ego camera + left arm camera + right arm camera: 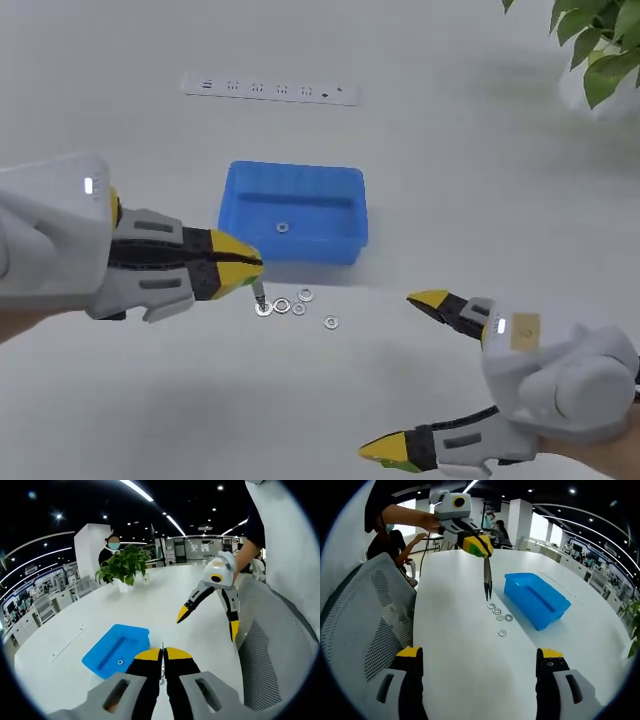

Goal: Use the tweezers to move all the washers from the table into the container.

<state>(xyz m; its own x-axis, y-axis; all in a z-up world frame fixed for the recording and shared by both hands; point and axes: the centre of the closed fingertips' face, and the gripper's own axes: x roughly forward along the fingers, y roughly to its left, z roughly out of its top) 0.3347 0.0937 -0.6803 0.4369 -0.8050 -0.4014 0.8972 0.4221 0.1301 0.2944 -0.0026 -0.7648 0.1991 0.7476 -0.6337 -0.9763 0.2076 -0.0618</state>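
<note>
My left gripper is shut on a pair of thin metal tweezers, and the tweezer tips point down just above the leftmost of several washers lying loose on the white table. Right behind them stands the blue container with one washer inside. In the right gripper view the tweezers hang from the left gripper over the washers, with the container beside them. My right gripper is open and holds nothing, nearer to me on the right.
A white power strip lies at the far side of the table. A potted plant stands at the far right. A grey mesh chair sits at the table's near edge. People are in the background.
</note>
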